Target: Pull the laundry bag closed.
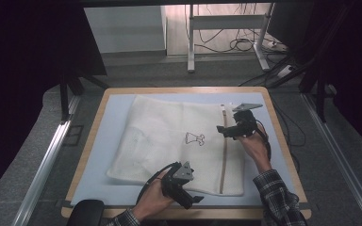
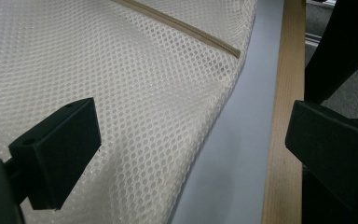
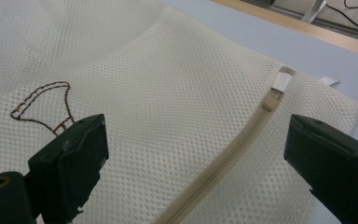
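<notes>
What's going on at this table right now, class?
A person holds a claw in each hand over a white mesh laundry bag lying flat on the blue mat. The right claw is open above the bag's zipper, near its closed end. The left claw is open at the bag's near edge, by the table's wooden rim. Neither claw grips the bag yet.

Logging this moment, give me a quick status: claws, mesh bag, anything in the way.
Left claw open at near edge. Right claw open over zipper. Mesh bag flat, zipped. Nothing blocking.
</notes>
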A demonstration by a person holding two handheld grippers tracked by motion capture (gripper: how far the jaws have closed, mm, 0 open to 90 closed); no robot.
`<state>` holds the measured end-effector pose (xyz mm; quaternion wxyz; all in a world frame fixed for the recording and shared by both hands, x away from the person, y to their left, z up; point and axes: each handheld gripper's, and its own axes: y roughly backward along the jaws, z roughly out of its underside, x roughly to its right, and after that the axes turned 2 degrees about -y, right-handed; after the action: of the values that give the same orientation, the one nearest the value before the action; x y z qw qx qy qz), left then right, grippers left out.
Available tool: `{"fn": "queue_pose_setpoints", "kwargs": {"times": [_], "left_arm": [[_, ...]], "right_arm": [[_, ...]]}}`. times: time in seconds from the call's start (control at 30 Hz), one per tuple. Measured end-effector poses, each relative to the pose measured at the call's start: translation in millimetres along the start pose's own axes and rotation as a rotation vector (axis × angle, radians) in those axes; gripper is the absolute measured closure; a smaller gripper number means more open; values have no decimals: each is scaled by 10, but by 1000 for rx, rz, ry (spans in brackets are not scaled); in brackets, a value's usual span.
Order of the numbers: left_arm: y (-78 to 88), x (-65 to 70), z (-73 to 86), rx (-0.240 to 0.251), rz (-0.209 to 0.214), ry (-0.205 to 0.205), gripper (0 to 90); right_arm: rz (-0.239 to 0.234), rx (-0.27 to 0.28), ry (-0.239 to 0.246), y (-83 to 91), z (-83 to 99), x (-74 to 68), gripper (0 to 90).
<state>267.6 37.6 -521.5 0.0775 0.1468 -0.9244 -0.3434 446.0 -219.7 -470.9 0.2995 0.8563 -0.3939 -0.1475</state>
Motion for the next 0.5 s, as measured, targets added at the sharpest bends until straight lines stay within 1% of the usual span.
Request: {"fn": "queue_pose_setpoints", "kwargs": {"times": [0.07, 0.13, 0.27, 0.37, 0.5], "left_arm": [[12, 8, 7, 5, -6, 7, 26], [21, 5, 12, 1, -10, 8, 23], [40, 7, 33, -12, -21, 10, 16], [58, 16, 52, -3, -22, 25, 13], [92, 12, 74, -8, -29, 28, 11]], "right_arm": [[-5, 1, 9, 8, 9, -24, 62], [-2, -2, 18, 16, 18, -42, 61], [-10, -1, 22, 26, 36, -78, 60], [-18, 0, 29, 38, 51, -114, 59], [-25, -2, 40, 54, 68, -167, 57]]}}
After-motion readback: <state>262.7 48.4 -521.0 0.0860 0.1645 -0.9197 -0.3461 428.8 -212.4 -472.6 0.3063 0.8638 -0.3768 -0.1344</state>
